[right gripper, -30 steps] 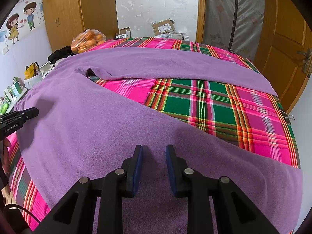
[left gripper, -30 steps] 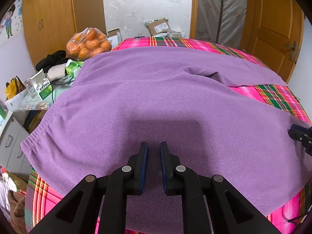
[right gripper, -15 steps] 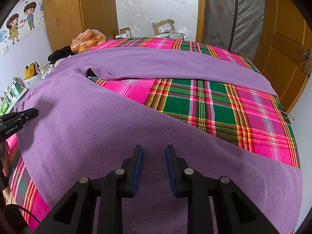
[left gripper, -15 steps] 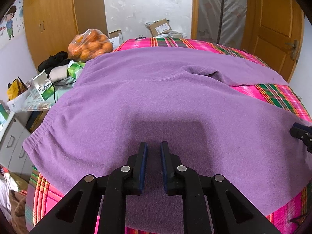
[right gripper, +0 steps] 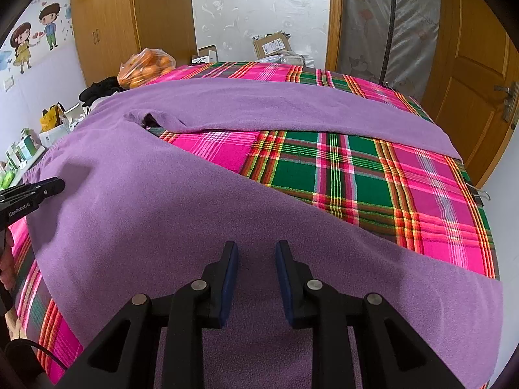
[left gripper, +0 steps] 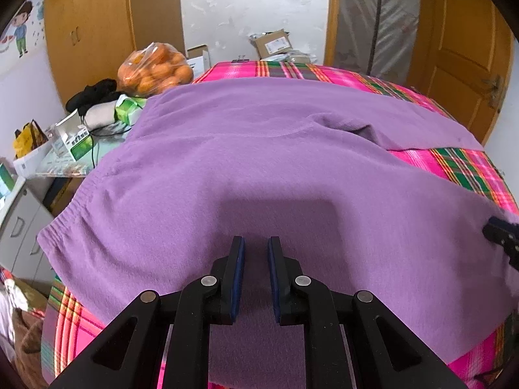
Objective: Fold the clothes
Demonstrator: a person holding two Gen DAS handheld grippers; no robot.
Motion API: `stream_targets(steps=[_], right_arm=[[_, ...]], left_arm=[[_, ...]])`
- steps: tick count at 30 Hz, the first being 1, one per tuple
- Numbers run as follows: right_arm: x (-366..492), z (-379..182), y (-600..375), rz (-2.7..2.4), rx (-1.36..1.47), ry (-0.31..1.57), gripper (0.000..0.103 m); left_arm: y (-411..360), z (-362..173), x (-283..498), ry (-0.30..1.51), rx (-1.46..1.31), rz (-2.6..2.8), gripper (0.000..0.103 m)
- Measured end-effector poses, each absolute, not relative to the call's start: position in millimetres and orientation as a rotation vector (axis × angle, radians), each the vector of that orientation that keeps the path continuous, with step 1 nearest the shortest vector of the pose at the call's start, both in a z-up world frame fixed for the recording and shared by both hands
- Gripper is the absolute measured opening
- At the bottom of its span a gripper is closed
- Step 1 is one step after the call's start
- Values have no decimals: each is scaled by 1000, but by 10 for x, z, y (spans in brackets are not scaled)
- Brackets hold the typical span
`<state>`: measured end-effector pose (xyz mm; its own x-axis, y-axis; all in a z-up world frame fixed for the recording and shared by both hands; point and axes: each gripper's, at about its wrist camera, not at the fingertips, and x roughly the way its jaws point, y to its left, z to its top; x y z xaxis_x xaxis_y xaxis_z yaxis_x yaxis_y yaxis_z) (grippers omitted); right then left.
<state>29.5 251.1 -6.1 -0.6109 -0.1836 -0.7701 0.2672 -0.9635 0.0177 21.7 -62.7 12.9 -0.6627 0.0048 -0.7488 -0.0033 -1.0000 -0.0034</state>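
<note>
Purple fleece trousers (left gripper: 259,149) lie spread flat on a pink and green plaid cover (right gripper: 356,175). The waistband is at the left, and the two legs (right gripper: 275,107) fan out to the right with plaid showing between them. My left gripper (left gripper: 256,243) hovers over the seat area near the waistband, open by a narrow gap with nothing between its pads. My right gripper (right gripper: 256,248) hangs over the near leg (right gripper: 146,210), open a little wider and also empty. Each gripper shows at the edge of the other view: right gripper (left gripper: 501,236), left gripper (right gripper: 39,191).
A bag of oranges (left gripper: 155,71) and a cluttered side table (left gripper: 74,136) stand off the far left edge. A white drawer cabinet (left gripper: 19,227) is at the near left. Cardboard boxes (left gripper: 272,43) sit behind, and a wooden door (left gripper: 460,64) is at the right.
</note>
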Motion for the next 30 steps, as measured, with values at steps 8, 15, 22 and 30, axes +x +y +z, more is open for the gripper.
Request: stream_targets(steps=[8, 15, 22, 30], right_arm=[[298, -56, 2505, -2582, 1225, 125, 35], [302, -64, 2462, -2556, 1218, 146, 48], [282, -54, 2484, -2562, 1223, 109, 44], [150, -30, 2787, -2673, 1280, 33, 29]], left_arm=[[-697, 179, 159, 34, -1282, 2920, 15], [-814, 120, 150, 10, -1310, 2930, 15], [-840, 112, 144, -2, -1311, 2918, 15], [-828, 99, 139, 10, -1315, 2910, 15]])
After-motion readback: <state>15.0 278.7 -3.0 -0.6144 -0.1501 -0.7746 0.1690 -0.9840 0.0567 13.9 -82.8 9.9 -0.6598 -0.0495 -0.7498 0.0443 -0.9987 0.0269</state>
